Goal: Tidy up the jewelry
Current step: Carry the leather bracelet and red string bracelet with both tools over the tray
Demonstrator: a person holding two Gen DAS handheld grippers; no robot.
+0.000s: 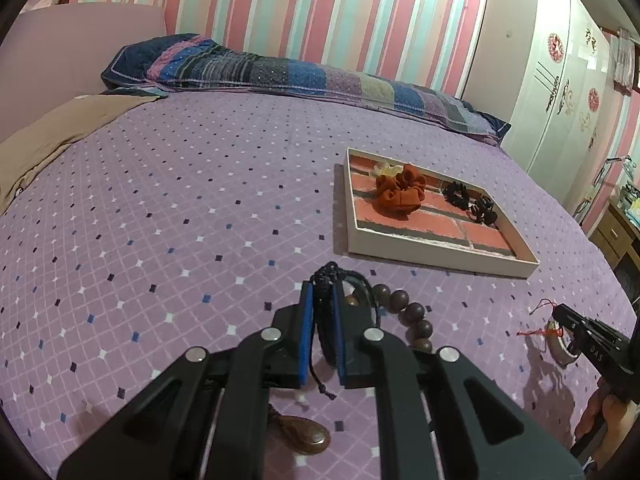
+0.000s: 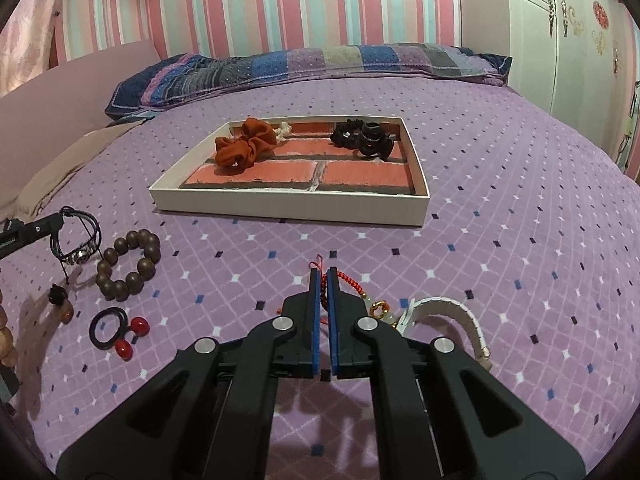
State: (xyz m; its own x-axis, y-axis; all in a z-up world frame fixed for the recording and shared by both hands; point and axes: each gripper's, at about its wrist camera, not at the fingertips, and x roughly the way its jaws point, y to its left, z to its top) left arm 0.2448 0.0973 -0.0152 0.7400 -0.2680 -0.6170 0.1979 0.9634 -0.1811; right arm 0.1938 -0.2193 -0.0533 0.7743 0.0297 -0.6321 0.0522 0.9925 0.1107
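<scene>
My left gripper (image 1: pixel 322 286) is shut on a black cord bracelet (image 1: pixel 325 280), which also shows in the right wrist view (image 2: pixel 78 240). A brown bead bracelet (image 1: pixel 404 310) lies just right of it. My right gripper (image 2: pixel 323 274) is shut on a red braided cord (image 2: pixel 350 280) with a pale and gold charm (image 2: pixel 378 308). A white watch (image 2: pixel 452 312) lies beside it. The white tray (image 2: pixel 280 210) with a brick-pattern floor holds an orange scrunchie (image 2: pixel 244 148) and black hair ties (image 2: pixel 362 136).
A black ring hair tie with red balls (image 2: pixel 116 330) and a brown pendant (image 1: pixel 304 434) lie on the purple bedspread. A patchwork pillow (image 1: pixel 280 72) lies along the far edge. A white wardrobe (image 1: pixel 560 92) stands to the right.
</scene>
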